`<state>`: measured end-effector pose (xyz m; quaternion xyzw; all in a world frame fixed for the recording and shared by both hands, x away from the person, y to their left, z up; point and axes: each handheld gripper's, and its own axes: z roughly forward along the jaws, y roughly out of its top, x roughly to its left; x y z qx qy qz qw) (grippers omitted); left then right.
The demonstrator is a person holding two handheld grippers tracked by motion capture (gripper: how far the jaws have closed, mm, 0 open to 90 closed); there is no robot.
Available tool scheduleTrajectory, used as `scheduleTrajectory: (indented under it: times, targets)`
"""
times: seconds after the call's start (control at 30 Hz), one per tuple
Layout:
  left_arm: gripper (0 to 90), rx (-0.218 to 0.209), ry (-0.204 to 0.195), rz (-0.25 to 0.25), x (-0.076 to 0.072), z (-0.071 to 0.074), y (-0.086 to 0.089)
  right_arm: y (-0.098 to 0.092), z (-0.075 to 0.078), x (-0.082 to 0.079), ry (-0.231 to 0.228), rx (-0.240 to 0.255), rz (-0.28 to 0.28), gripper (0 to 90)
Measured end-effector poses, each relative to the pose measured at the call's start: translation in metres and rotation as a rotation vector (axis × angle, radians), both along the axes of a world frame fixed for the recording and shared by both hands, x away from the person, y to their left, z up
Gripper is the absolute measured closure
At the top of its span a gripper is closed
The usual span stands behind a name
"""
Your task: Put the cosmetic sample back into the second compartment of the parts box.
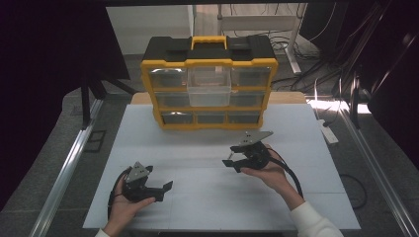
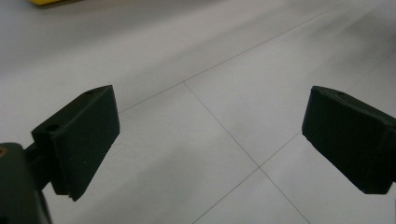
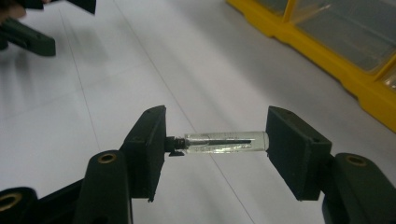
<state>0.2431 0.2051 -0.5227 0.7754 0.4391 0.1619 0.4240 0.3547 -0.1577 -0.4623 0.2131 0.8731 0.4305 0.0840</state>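
Observation:
A small clear tube (image 3: pixel 229 141) with a black cap and a dark rod inside is clamped end to end between the jaws of my right gripper (image 3: pixel 216 140), just above the white table. In the high view the right gripper (image 1: pixel 231 163) hovers right of centre, in front of a yellow and black drawer organizer (image 1: pixel 209 63). The organizer's top middle clear drawer (image 1: pixel 209 85) is pulled out. My left gripper (image 1: pixel 167 187) sits low at the front left, its jaws wide apart. Nothing lies between the left gripper's (image 2: pixel 210 135) pads, with bare table behind.
The white tabletop (image 1: pixel 207 197) has thin seam lines. The organizer's yellow base (image 3: pixel 327 51) lies to the upper right in the right gripper view. The left gripper (image 3: pixel 28 28) shows far off there. A power strip (image 1: pixel 328 131) lies at the table's right edge.

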Motion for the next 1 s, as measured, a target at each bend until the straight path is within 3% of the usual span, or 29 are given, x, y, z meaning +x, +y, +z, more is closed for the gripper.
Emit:
scheduleTrajectory:
  times: [0.3,1.0]
  targets:
    - [4.4,0.002,-0.001,-0.002,0.0,0.0,0.0,-0.006,0.013,-0.006,-0.031,0.093,-0.046,40.4]
    - [4.5,0.001,-0.001,-0.002,0.0,0.0,-0.001,-0.016,0.036,-0.013,-0.076,0.188,-0.097,40.4]
